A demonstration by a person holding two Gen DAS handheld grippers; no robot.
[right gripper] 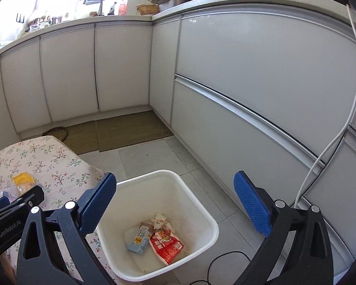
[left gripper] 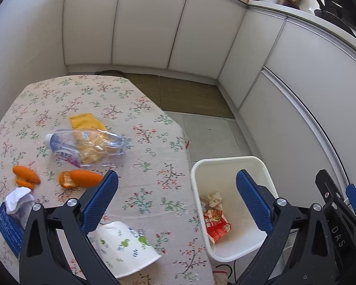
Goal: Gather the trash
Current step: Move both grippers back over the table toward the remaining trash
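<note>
Left gripper [left gripper: 176, 198] and right gripper [right gripper: 174, 200] both hold nothing, jaws spread wide. The white bin [right gripper: 197, 197] stands on the floor against the table [left gripper: 140, 109] edge, holding a red packet [right gripper: 166, 247]. Orange peel [left gripper: 79, 178] and a crushed bottle [left gripper: 87, 146] lie on the table.

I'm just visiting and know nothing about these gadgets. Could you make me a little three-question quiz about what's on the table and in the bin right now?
1. True or false: the white bin on the floor has nothing in it.
2. What lies over the yellow packet on the table? A) paper cup B) clear plastic bottle C) tissue
3. Fill in: both the left gripper and the right gripper have their jaws ____.

Key
1. False: it holds a red wrapper, a small blue carton and crumpled paper.
2. B: the clear plastic bottle. The paper cup lies on its side nearer the camera.
3. Open, holding nothing.
</note>
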